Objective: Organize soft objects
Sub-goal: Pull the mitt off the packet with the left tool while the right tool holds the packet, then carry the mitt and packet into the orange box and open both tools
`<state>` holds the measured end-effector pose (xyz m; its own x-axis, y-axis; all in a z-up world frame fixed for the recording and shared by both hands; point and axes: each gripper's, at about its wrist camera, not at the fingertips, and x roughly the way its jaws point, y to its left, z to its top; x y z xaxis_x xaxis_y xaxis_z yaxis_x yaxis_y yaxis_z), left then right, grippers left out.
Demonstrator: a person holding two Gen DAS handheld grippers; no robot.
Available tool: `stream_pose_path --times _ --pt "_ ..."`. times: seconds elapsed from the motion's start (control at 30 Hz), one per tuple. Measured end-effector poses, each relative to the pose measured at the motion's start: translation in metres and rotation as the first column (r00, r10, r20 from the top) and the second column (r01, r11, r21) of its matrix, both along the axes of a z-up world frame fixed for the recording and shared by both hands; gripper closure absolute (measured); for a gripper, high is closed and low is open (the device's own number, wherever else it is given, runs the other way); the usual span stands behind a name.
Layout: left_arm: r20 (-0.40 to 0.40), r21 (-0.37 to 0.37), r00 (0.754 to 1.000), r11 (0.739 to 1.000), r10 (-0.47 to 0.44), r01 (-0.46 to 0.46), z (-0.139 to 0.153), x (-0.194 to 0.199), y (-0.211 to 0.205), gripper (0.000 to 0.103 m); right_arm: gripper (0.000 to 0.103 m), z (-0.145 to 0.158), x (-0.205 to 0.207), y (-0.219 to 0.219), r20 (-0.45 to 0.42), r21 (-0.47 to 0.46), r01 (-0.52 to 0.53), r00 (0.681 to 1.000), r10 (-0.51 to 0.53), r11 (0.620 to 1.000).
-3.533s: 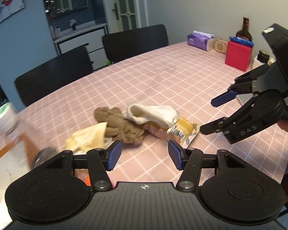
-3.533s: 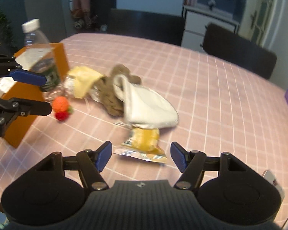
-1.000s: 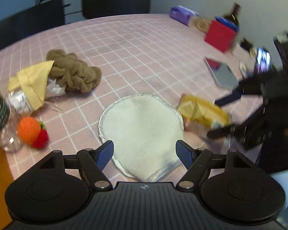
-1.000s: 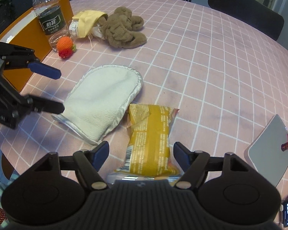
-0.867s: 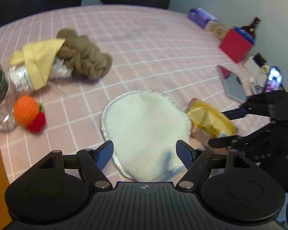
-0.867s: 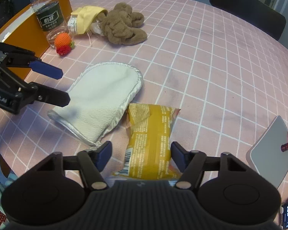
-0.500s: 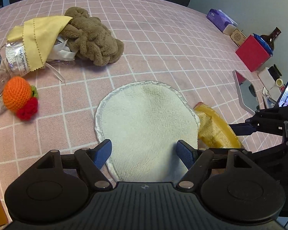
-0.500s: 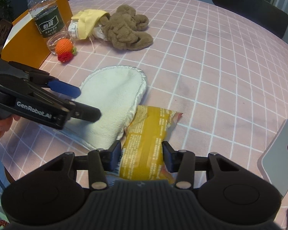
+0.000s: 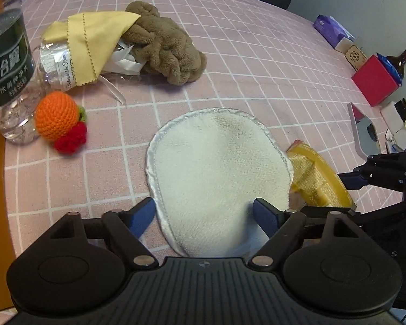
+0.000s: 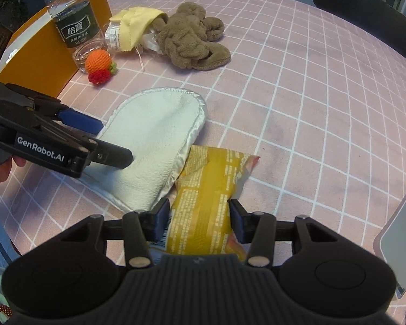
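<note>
bench (image 9: 257,62) under a pink checked cloth. white fleecy mitt (image 9: 219,173) lies flat near the front edge, rounded end pointing away. left tool (image 9: 204,214) sits low over the mitt's near end, jaws spread wide, one blue pad at each side of the cloth; not pinching it. whether the pads touch the bench is hard to tell from this angle.

yellow snack packet (image 10: 205,200) lies just beside the mitt, its far corner tucked against or slightly under the mitt's silky rim. right tool (image 10: 200,216) has its jaws drawn in against the packet's two long edges, gripping it at the near end.

further back: brown plush towel (image 10: 192,40) in a heap, yellow cloth (image 9: 94,35) draped over a crinkled clear wrapper (image 9: 54,67), touching the towel. crocheted orange fruit (image 9: 56,119) with a red bit, just beside a water bottle (image 10: 73,24). the bottle stands upright against an orange box (image 10: 43,57). red box (image 9: 373,84) and tissue pack (image 9: 330,29) well apart, at the far side.
</note>
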<state>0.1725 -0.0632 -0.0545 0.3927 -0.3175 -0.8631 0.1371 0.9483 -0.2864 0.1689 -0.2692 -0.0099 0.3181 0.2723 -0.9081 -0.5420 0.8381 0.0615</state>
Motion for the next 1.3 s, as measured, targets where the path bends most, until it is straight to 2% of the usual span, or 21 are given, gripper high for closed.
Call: stream_pose_path --times 0.3,0.43,0.47,0.5,0.57,0.6,0.63,0.67,0.77,1.0,1.17,1.3 --pt "0.004 -0.045 1.0 0.999 -0.001 0.001 0.0 0.0 -0.013 0.002 0.057 -0.005 0.001 0.01 0.008 0.004 -0.014 1.0 0.014 1.0" --pt "0.023 -0.042 1.0 0.999 -0.009 0.01 0.001 -0.002 -0.017 0.014 0.058 -0.008 0.003 0.01 -0.001 0.007 -0.001 1.0 0.001 1.0" --pt "0.027 -0.047 1.0 0.999 -0.008 0.009 0.001 -0.002 -0.018 0.028 0.058 -0.009 0.003 0.01 -0.001 0.006 0.0 1.0 0.0 1.0" --pt "0.024 -0.059 1.0 0.998 -0.011 0.013 0.001 -0.002 -0.019 0.047 0.058 -0.01 0.003 0.011 -0.001 0.006 0.0 1.0 0.0 1.0" --pt "0.017 -0.07 0.999 0.997 -0.029 0.03 0.0 -0.002 -0.024 0.056 0.058 -0.01 0.003 0.013 -0.001 0.006 0.001 1.0 -0.001 1.0" --pt "0.018 -0.069 0.999 0.997 -0.042 0.043 0.0 -0.003 -0.027 0.064 0.058 -0.01 0.003 0.013 -0.002 0.005 0.002 1.0 -0.002 1.0" --pt "0.021 -0.068 0.998 0.996 -0.051 0.052 -0.001 -0.004 -0.031 0.066 0.058 -0.01 0.003 0.013 -0.001 0.004 0.002 1.0 -0.002 1.0" --pt "0.018 -0.072 0.998 0.996 -0.053 0.055 -0.001 -0.004 -0.032 0.077 0.058 -0.011 0.003 0.014 0.0 0.0 0.0 1.0 0.0 1.0" --pt "0.021 -0.119 0.999 0.992 -0.044 0.046 -0.001 -0.004 -0.027 0.085 0.063 -0.01 0.003 0.011 0.0 -0.001 0.008 1.0 -0.008 1.0" --pt "0.105 -0.116 0.993 0.991 -0.052 0.064 0.027 -0.02 -0.011 0.086 0.065 0.001 -0.002 -0.004 -0.002 0.016 0.034 0.999 -0.034 0.999" --pt "0.171 -0.115 0.984 0.991 -0.051 0.071 0.053 -0.039 0.007 0.086 0.065 0.032 -0.013 -0.003 0.036 0.065 0.03 0.999 -0.033 0.997" --pt "0.239 -0.11 0.97 0.991 -0.042 0.07 0.083 -0.066 0.029 0.086 0.065 0.065 -0.028 0.014 0.101 0.093 -0.03 0.995 0.021 0.995"
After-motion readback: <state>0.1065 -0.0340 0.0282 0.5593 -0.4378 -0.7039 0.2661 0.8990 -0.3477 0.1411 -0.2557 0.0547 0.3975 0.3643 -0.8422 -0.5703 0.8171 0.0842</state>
